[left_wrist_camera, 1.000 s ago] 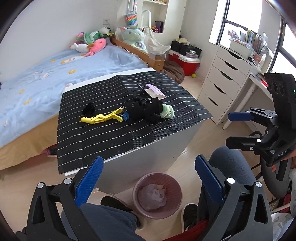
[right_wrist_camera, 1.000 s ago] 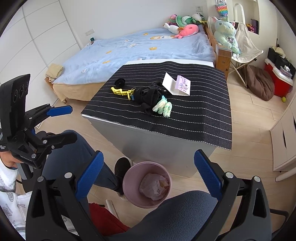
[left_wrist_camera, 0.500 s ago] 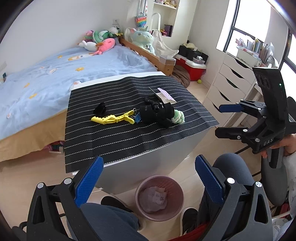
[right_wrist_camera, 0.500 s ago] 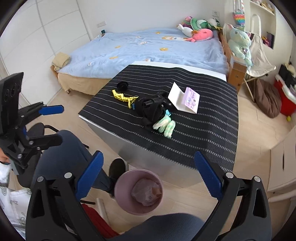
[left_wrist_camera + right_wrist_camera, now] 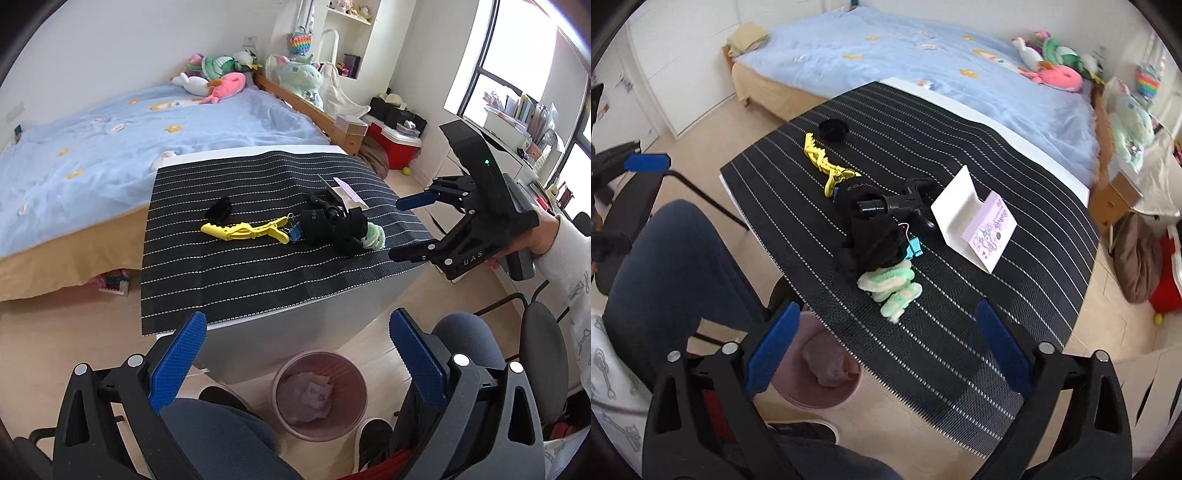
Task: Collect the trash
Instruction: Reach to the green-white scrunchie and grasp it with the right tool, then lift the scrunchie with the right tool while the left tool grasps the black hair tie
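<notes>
A low table under a black striped mat (image 5: 258, 280) carries a heap of items. These are a yellow clip (image 5: 243, 230), a small black round piece (image 5: 218, 208), a black pouch with a black gadget (image 5: 875, 221), a green fuzzy bundle (image 5: 892, 291), a blue binder clip (image 5: 913, 248) and a white and purple card (image 5: 975, 229). A pink bin (image 5: 319, 395) with crumpled paper inside stands on the floor at the table's near side. My left gripper (image 5: 295, 319) hangs open above the bin and the table edge. My right gripper (image 5: 888, 308) hovers over the mat just short of the green bundle. Its jaws are closing with nothing between them.
A bed with a blue cover (image 5: 110, 140) and plush toys lies behind the table. White drawers and a desk (image 5: 517, 122) stand by the window on the right. A seated person's knees (image 5: 465, 332) and an office chair (image 5: 543, 354) crowd the near floor beside the bin.
My right gripper has swung in over the table's corner toward the heap and rolled, so the items now sit much closer in its view. The left gripper shifted only a little.
</notes>
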A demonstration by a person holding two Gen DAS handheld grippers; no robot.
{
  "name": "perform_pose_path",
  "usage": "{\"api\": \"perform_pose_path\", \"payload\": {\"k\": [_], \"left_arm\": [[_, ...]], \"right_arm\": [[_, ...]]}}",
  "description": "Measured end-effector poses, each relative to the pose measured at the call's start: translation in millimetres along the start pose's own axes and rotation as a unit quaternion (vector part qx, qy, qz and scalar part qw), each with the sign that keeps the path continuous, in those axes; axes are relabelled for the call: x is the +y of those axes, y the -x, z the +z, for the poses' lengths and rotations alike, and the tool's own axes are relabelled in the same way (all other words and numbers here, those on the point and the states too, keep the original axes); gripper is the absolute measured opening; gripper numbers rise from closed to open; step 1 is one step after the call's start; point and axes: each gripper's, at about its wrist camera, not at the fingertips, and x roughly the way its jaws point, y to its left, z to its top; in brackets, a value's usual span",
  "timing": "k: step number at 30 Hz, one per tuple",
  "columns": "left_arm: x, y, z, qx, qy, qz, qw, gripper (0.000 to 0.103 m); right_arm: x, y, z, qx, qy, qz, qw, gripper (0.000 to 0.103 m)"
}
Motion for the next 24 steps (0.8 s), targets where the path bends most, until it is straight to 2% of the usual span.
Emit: {"api": "perform_pose_path", "payload": {"k": [2, 6, 10, 15, 21, 24], "left_arm": [[3.5, -0.5, -0.4, 0.0, 0.006, 0.0, 1.0, 0.095], [7.4, -2.1, -1.2, 0.001, 0.011, 0.0, 0.9999, 0.095], [10.4, -1.9, -1.6, 0.001, 0.015, 0.002, 0.9999, 0.095], [13.3, -4.0, -2.0, 0.004, 0.02, 0.002, 0.9998, 0.095], [13.5, -4.8, -2.7, 0.005, 0.02, 0.003, 0.9998, 0.095], [13.1, -5.4, -2.3, 0.006, 0.021, 0.003, 0.9998, 0.095]], "right_arm": [[-3.0, -8.2, 3.3, 0.013, 0.009, 0.001, 1.0, 0.083], [-7.8, -23.0, 6.6, 0.034, 0.02, 0.004, 0.999, 0.066], [-9.0, -30.6, 6.5, 0.044, 0.033, 0.013, 0.998, 0.058], [-11.8, -29.7, 6.2, 0.037, 0.039, 0.013, 0.998, 0.05], [-11.0, -28.5, 8.0, 0.038, 0.04, 0.018, 0.998, 0.03], [-9.5, -25.7, 7.1, 0.033, 0.037, 0.018, 0.999, 0.028]]}}
